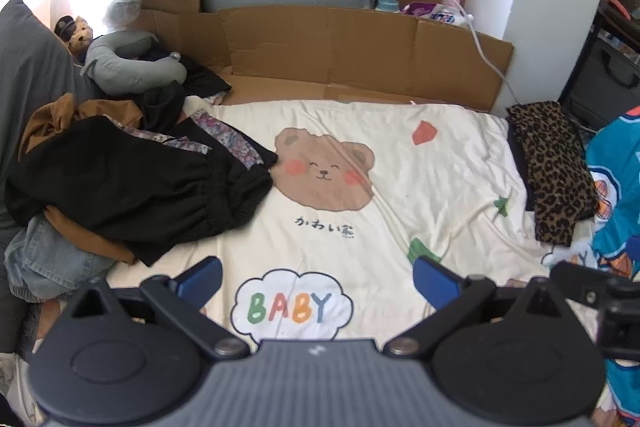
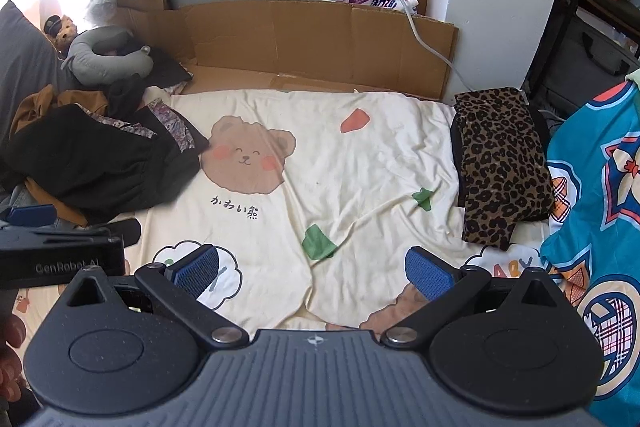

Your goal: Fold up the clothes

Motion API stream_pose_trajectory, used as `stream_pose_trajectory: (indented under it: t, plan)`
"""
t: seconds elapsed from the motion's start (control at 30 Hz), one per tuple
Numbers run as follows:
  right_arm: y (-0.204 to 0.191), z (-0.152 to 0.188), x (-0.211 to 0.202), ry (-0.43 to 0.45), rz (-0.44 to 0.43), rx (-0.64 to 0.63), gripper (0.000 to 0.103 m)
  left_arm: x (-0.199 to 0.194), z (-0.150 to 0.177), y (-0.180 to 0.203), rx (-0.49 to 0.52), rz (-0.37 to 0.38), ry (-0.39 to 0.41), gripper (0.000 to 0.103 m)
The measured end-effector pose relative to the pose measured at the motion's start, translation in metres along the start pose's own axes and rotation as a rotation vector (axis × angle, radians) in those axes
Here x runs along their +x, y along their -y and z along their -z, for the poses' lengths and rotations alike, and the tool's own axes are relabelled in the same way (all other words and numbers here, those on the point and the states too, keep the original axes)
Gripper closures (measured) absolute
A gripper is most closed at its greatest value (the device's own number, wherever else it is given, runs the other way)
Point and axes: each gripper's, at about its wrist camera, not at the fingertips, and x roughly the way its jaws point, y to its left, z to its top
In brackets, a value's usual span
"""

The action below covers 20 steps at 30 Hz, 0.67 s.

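While both claws hang released and empty over a cream bear-print sheet (image 1: 400, 163), cardboard (image 1: 340, 39) lines the wall at 12 o'clock. A folded leopard-print garment (image 2: 500, 163) lies at 3 o'clock; unfolded dark clothes (image 1: 132, 179) heap at 9 o'clock. Left gripper (image 1: 318, 277) and right gripper (image 2: 314, 273) touch nothing.

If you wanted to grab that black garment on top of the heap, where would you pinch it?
Probably the black garment's gathered hem nearest the bear sheet. It overhangs the pile as a loose, ruffled edge, so the open left gripper could come in from the sheet side.
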Motion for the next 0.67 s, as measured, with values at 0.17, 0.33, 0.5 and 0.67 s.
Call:
stream_pose_trajectory:
  t: [0.17,0.33,0.5,0.67]
  plan:
    - [0.0033,-0.0014,-0.0005,0.001,0.003,0.01,0.001,0.0018,0.0029,0.0011,-0.003,0.015,-0.022,0.0]
    - [0.0046,-0.0037,-0.0007,-0.001,0.0,0.022,0.001,-0.0007,0.0006,0.0016,0.003,0.036,-0.005,0.003]
    - [0.0039,-0.0087,-0.0033,0.026,0.009,0.021,0.001,-0.0031,-0.0023,0.0047,0.013,0.036,0.014,0.003]
    - [0.0017,-0.0069,-0.0012,0.024,0.017,0.016,0.001,-0.0046,-0.0029,0.0076,0.032,0.018,0.025,0.003]
